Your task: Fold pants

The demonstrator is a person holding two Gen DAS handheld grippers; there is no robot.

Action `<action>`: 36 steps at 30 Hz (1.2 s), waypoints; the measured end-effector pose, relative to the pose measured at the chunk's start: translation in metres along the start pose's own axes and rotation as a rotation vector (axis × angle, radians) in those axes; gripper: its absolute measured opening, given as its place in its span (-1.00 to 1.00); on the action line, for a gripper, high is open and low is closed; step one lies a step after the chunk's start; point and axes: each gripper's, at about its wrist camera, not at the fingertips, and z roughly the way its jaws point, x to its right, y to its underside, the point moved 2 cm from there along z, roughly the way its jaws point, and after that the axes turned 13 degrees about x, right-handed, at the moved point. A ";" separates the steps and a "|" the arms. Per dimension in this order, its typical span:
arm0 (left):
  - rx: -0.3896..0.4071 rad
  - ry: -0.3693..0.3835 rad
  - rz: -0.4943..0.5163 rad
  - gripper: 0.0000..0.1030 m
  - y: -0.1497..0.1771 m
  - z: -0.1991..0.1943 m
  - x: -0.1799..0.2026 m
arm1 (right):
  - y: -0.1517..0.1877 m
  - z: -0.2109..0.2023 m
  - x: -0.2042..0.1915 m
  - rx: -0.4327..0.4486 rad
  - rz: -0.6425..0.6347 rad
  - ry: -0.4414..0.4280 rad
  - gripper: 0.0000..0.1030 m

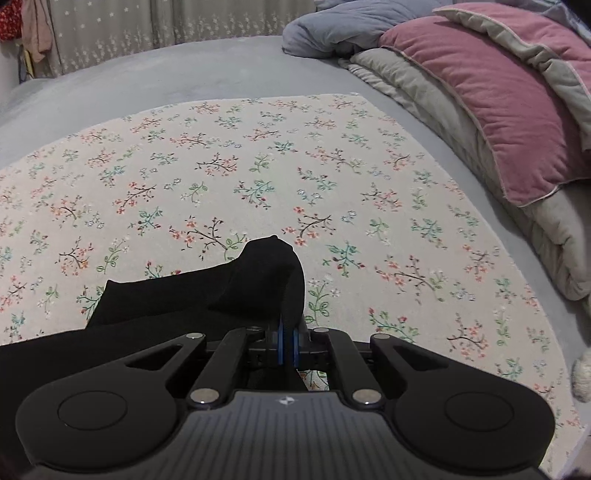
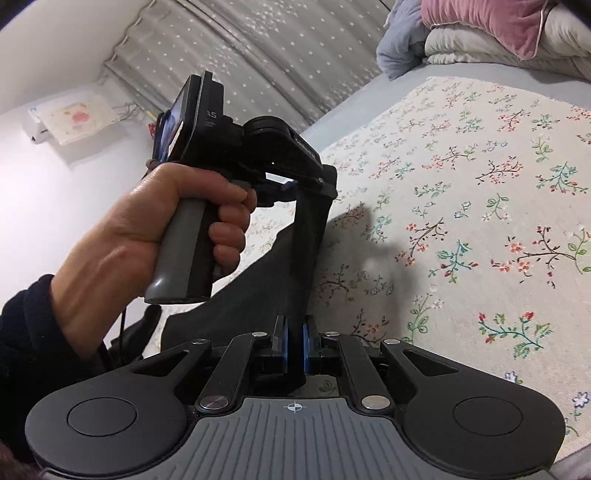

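Note:
The black pants [image 1: 207, 295] hang from both grippers over a floral cloth [image 1: 258, 166] spread on the bed. In the left wrist view my left gripper [image 1: 287, 332] is shut on a bunched edge of the pants, which drape away to the left. In the right wrist view my right gripper [image 2: 294, 334] is shut on another part of the pants [image 2: 295, 258]. The fabric stretches up from it to the left gripper [image 2: 325, 184], held by a person's hand [image 2: 184, 221] in a dark sleeve.
A pink pillow [image 1: 498, 103] lies on folded beige quilts [image 1: 443, 110] at the right, with a blue-grey blanket [image 1: 332, 29] behind. A grey bedsheet [image 1: 184, 77] surrounds the floral cloth. A curtain [image 2: 240, 55] hangs beyond the bed.

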 end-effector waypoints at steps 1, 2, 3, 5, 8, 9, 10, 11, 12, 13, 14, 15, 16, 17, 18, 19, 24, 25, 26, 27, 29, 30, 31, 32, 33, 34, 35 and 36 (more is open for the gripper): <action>0.010 0.016 -0.008 -1.00 -0.003 -0.005 -0.005 | -0.001 0.000 -0.002 0.006 -0.004 -0.008 -0.86; 0.022 0.036 -0.025 -1.00 -0.006 -0.011 -0.012 | -0.002 -0.001 -0.006 0.017 -0.015 -0.022 -0.86; 0.034 0.059 -0.046 -1.00 -0.009 -0.019 -0.020 | -0.003 -0.001 -0.012 0.028 -0.033 -0.035 -0.86; 0.061 0.097 -0.084 -1.00 -0.015 -0.034 -0.039 | -0.003 0.000 -0.026 0.041 -0.065 -0.062 -0.86; 0.102 0.149 -0.123 -1.00 -0.019 -0.058 -0.074 | 0.001 0.008 -0.055 0.038 -0.112 -0.114 -0.86; 0.121 0.168 -0.141 -1.00 -0.018 -0.066 -0.088 | 0.004 0.011 -0.069 0.036 -0.140 -0.137 -0.86; 0.135 0.187 -0.158 -1.00 -0.018 -0.073 -0.101 | 0.006 0.014 -0.082 0.032 -0.163 -0.160 -0.86; 0.147 0.198 -0.173 -1.00 -0.018 -0.081 -0.115 | 0.008 0.017 -0.095 0.026 -0.181 -0.184 -0.86; 0.159 0.204 -0.190 -1.00 -0.017 -0.089 -0.131 | 0.011 0.021 -0.109 0.018 -0.203 -0.205 -0.86; 0.167 0.208 -0.204 -1.00 -0.017 -0.095 -0.145 | 0.014 0.024 -0.121 0.014 -0.229 -0.218 -0.86; 0.175 0.214 -0.213 -1.00 -0.016 -0.102 -0.157 | 0.016 0.027 -0.133 0.013 -0.256 -0.229 -0.86; 0.184 0.210 -0.220 -1.00 -0.015 -0.108 -0.169 | 0.018 0.030 -0.145 0.011 -0.274 -0.239 -0.86; 0.198 0.211 -0.223 -1.00 -0.014 -0.115 -0.182 | 0.020 0.034 -0.155 0.006 -0.280 -0.251 -0.85; 0.211 0.210 -0.229 -1.00 -0.013 -0.121 -0.194 | 0.022 0.039 -0.166 -0.002 -0.288 -0.266 -0.85; 0.221 0.209 -0.239 -1.00 -0.012 -0.126 -0.206 | 0.025 0.045 -0.179 -0.010 -0.310 -0.276 -0.85; 0.228 0.206 -0.251 -1.00 -0.011 -0.129 -0.219 | 0.030 0.051 -0.191 -0.019 -0.338 -0.282 -0.85; 0.252 0.190 -0.326 -1.00 0.007 -0.142 -0.284 | 0.074 0.091 -0.252 -0.095 -0.461 -0.319 -0.85; 0.253 0.183 -0.341 -1.00 0.013 -0.141 -0.296 | 0.086 0.101 -0.263 -0.118 -0.481 -0.328 -0.85; 0.254 0.178 -0.360 -1.00 0.019 -0.141 -0.310 | 0.098 0.112 -0.271 -0.141 -0.498 -0.335 -0.86; 0.255 0.172 -0.380 -1.00 0.026 -0.140 -0.324 | 0.112 0.123 -0.278 -0.168 -0.515 -0.340 -0.85; 0.252 0.143 -0.416 -1.00 0.042 -0.135 -0.352 | 0.136 0.144 -0.290 -0.210 -0.534 -0.340 -0.86; 0.241 0.123 -0.436 -1.00 0.051 -0.131 -0.366 | 0.147 0.154 -0.294 -0.232 -0.534 -0.339 -0.85; 0.228 0.103 -0.456 -1.00 0.061 -0.127 -0.378 | 0.156 0.164 -0.297 -0.255 -0.526 -0.339 -0.85; 0.217 0.080 -0.475 -1.00 0.071 -0.122 -0.388 | 0.167 0.172 -0.300 -0.276 -0.524 -0.338 -0.85; 0.209 0.063 -0.497 -1.00 0.081 -0.118 -0.398 | 0.176 0.179 -0.301 -0.294 -0.521 -0.338 -0.85; 0.201 0.053 -0.520 -1.00 0.087 -0.116 -0.411 | 0.183 0.184 -0.302 -0.305 -0.516 -0.336 -0.85; 0.189 0.041 -0.532 -1.00 0.090 -0.114 -0.420 | 0.190 0.189 -0.304 -0.310 -0.513 -0.335 -0.85; 0.189 0.034 -0.530 -1.00 0.089 -0.115 -0.425 | 0.193 0.194 -0.307 -0.311 -0.512 -0.333 -0.85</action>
